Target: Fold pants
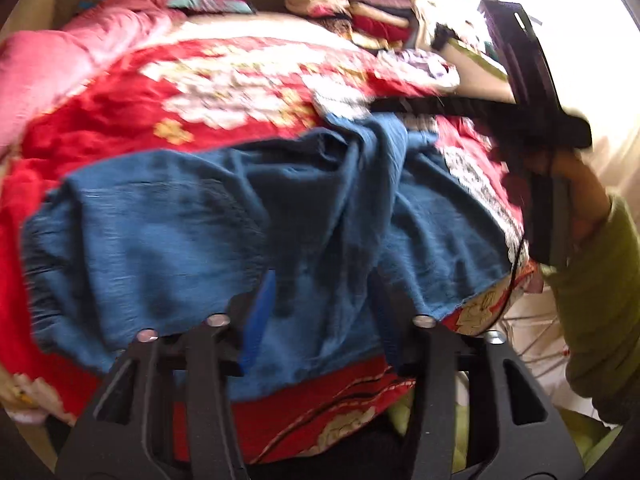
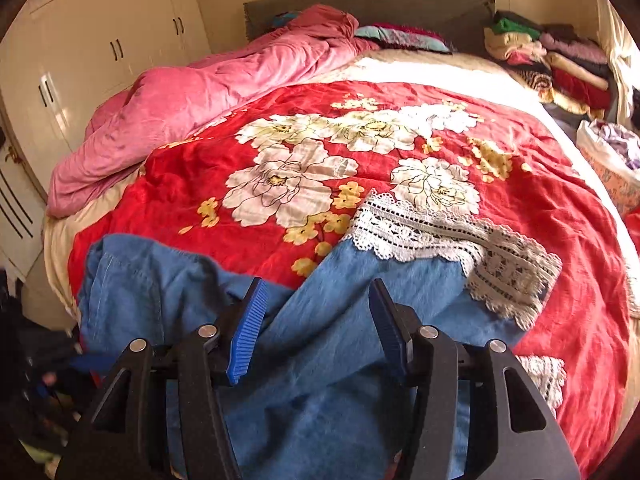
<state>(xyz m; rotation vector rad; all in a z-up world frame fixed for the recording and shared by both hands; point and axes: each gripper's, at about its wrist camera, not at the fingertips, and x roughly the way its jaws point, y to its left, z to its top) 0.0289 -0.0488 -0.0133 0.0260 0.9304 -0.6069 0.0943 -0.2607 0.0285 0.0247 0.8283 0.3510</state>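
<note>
Blue pants [image 2: 320, 380] rumpled on red floral bedspread [image 2: 520, 208] | left tool [image 1: 320, 312] open over cloth | right tool [image 2: 318, 320] open, nothing gripped

From my right gripper [image 2: 318, 320], the pants [image 2: 320, 380] lie below and between the fingers [image 2: 250, 320], spread on the bedspread [image 2: 540, 220]. Ahead and right of the fingers, a lace cloth [image 2: 460, 248] overlaps the pants' far edge. A rumpled quilt [image 2: 192, 100] lies far ahead to the left, pillows [image 2: 400, 36] beyond it against the headboard [image 2: 400, 0]. Stacked clothes [image 2: 560, 60] sit far ahead to the right. From my left gripper [image 1: 320, 312], the pants [image 1: 180, 220] extend ahead and left of the fingers.
</note>
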